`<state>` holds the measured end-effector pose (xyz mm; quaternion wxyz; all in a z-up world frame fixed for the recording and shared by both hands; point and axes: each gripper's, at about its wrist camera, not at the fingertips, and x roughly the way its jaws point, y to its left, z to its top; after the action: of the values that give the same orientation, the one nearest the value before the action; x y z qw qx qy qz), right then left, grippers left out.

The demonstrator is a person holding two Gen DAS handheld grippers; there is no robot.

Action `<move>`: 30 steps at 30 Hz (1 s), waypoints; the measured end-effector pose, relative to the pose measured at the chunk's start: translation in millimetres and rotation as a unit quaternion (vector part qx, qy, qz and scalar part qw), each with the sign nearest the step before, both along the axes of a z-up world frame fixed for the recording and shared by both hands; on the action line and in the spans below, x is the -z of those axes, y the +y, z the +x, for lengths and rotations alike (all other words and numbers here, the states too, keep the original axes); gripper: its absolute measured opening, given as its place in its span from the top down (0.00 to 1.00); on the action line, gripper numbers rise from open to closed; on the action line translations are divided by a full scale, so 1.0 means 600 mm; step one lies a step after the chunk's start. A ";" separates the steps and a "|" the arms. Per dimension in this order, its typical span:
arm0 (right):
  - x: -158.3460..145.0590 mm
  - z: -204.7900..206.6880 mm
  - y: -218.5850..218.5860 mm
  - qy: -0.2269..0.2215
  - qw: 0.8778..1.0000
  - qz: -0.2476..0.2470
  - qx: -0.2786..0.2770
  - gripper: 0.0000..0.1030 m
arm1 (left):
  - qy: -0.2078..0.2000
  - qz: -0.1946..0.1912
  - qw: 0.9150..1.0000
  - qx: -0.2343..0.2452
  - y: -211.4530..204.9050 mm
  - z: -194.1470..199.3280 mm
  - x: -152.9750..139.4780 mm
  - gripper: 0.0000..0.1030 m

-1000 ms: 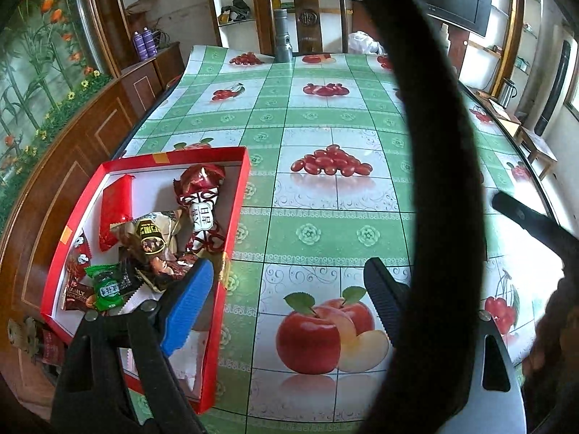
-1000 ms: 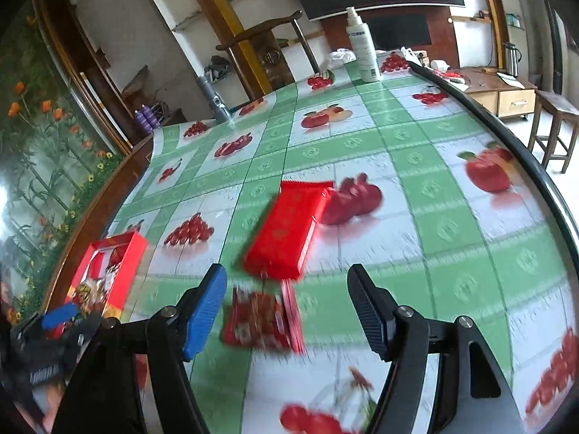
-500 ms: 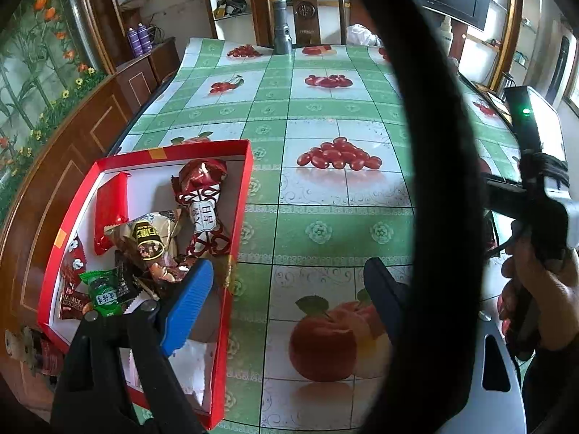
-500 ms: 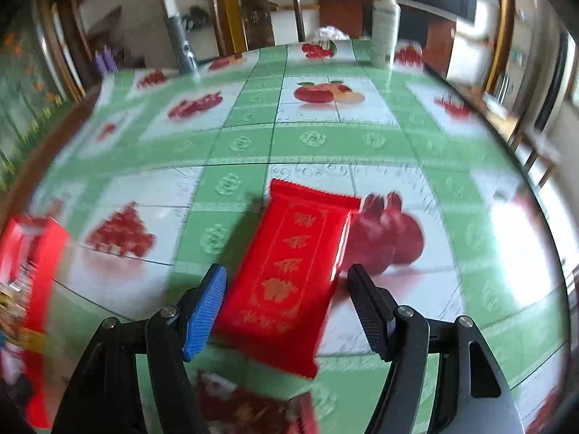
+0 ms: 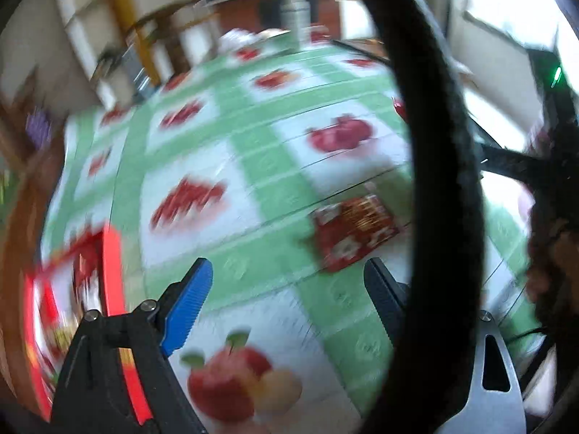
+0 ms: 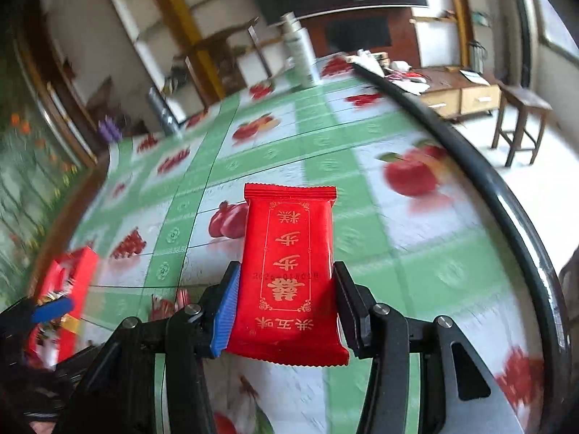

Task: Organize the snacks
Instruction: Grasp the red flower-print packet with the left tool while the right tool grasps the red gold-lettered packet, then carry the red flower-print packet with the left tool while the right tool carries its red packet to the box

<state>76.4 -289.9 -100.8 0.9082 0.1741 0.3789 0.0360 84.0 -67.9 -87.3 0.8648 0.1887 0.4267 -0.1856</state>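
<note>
Right claw (image 6: 286, 311) grips the red snack packet (image 6: 289, 271) — carry it level to the red box (image 6: 68, 282); left claw (image 5: 286, 300) gapes empty.

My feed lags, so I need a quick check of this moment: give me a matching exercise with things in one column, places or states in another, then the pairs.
Things:
1. plain red snack packet with gold lettering
2. red patterned snack packet
3. red cardboard snack box
4. left gripper

Places or states:
A. lying loose on the green fruit-print tablecloth
B. open, holding nothing
C. clamped in the right gripper, off the table
D. at the table's left edge, snacks inside

Pairs: 1-C, 2-A, 3-D, 4-B
</note>
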 end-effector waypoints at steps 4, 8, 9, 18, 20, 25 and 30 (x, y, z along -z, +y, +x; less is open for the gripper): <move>-0.007 -0.037 -0.032 -0.006 1.000 0.025 0.013 0.52 | -0.008 0.061 0.994 0.093 -0.073 0.002 0.026 0.14; -0.015 -0.050 -0.049 -0.014 0.999 0.048 0.014 0.52 | -0.038 0.120 0.982 0.143 -0.114 0.008 0.048 0.14; -0.017 -0.052 -0.050 -0.016 0.998 0.056 0.012 0.52 | -0.031 0.125 0.980 0.153 -0.120 0.014 0.054 0.14; -0.014 -0.047 -0.037 -0.023 0.996 0.084 -0.008 0.52 | 0.041 0.076 0.986 0.142 -0.131 0.072 0.067 0.14; -0.014 -0.046 -0.034 -0.024 0.996 0.085 -0.012 0.52 | 0.058 0.050 0.988 0.135 -0.126 0.075 0.064 0.40; -0.017 -0.051 -0.035 -0.027 0.996 0.086 -0.013 0.52 | 0.045 0.055 0.989 0.128 -0.119 0.037 0.063 0.49; -0.026 -0.060 -0.031 -0.040 0.995 0.087 -0.015 0.52 | 0.045 0.052 0.993 0.097 -0.100 0.016 0.062 0.49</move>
<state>40.3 -308.7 -85.3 0.9032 0.2453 0.3406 0.0893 93.5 -127.6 -124.2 0.8120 0.2651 0.4537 -0.2541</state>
